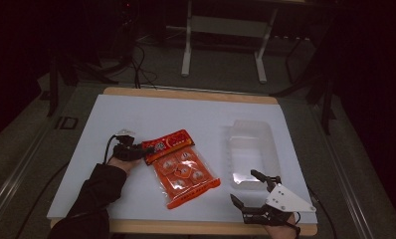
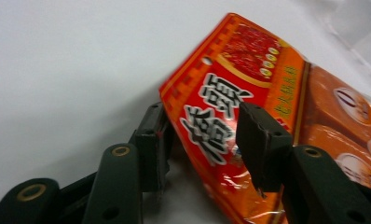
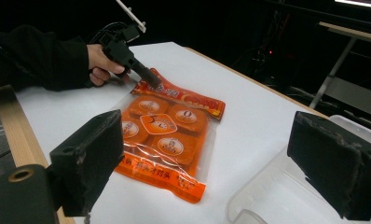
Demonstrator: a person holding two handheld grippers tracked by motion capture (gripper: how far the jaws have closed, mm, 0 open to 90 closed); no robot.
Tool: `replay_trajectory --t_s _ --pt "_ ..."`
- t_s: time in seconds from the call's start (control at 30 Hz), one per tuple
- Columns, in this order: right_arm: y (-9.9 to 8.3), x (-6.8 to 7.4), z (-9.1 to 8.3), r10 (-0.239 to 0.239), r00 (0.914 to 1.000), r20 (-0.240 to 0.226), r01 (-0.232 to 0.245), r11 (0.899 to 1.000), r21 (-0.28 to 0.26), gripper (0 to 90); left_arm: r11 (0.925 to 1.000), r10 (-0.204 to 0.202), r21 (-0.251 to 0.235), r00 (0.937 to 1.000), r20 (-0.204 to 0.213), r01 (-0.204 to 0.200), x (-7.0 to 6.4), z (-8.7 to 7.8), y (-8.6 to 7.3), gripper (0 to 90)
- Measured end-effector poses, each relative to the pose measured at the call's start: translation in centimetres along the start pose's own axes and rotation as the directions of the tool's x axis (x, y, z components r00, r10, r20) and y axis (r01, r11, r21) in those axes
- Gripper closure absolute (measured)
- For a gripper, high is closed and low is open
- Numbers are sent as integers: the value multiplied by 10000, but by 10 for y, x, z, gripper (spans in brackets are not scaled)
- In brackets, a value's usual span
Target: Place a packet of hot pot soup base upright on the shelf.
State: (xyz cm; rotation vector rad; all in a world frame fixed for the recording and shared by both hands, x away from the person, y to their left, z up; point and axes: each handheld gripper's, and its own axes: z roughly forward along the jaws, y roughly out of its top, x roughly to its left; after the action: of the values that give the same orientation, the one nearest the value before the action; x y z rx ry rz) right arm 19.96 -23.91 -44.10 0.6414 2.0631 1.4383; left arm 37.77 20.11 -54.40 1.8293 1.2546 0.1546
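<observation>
Table [image 1: 151, 109]: white top, work laid out near front edge.

Clear tray [image 1: 250, 149]: right side of table, empty, open side up, likely waiting for snack bag.

Snack bag [image 1: 182, 168]: orange, flat on table left of tray, well apart from it; round packets visible inside.

Left gripper [image 1: 139, 152]: jaws pinched on bag's red top edge, one jaw under, one over, probably for lifting.

Right gripper [image 1: 246, 186]: jaws wide apart, holding nothing, hovering by tray's near end.
</observation>
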Motion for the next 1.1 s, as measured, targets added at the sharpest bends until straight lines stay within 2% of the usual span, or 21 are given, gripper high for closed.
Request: replay_trajectory --t_s 0.1,0.17,0.23,0.3,0.4,0.47,0.5,0.57,0.7,0.9,1.1 --pt "0 0 0 24 10000 -26 -24 10000 15 125 10000 76 -7 9999 -112 -76 -2 1 -1 611" --pt "0 0 1 7 10000 1 -7 10000 5 125 9990 430 89 9988 -251 -428 -7 2 -1 614" --pt "0 0 0 29 10000 -7 -29 10000 -25 125 9962 850 225 9948 -554 -838 -13 3 -1 616" --pt "0 -1 0 108 9999 -7 -108 9999 -33 125 9926 1154 446 9911 -668 -1126 -17 3 -1 671" --pt "0 -1 1 136 9999 -1 -136 9999 11 125 9837 1740 647 9792 -1043 -1679 -24 5 0 712" --pt "0 -1 2 142 9999 -18 -142 9999 42 125 9872 1514 683 9817 -1158 -1442 -28 7 0 790" --pt "0 -1 2 139 9999 -13 -139 9999 48 125 9877 1502 632 9806 -1257 -1432 -30 8 0 830" --pt "0 -1 2 116 9999 16 -116 9999 49 125 9839 1751 614 9752 -1352 -1681 -34 9 -1 885" --pt "0 -2 1 161 9999 46 -161 9999 17 126 9881 1510 477 9812 -1203 -1462 -33 4 1 895" --pt "1 -3 -1 239 9996 130 -239 9997 -42 126 9872 1597 232 9811 -1093 -1581 -36 -2 4 898" --pt "1 -5 -2 335 9992 210 -333 9994 -100 126 9805 1915 -268 9769 -949 -1948 -44 -17 12 899"
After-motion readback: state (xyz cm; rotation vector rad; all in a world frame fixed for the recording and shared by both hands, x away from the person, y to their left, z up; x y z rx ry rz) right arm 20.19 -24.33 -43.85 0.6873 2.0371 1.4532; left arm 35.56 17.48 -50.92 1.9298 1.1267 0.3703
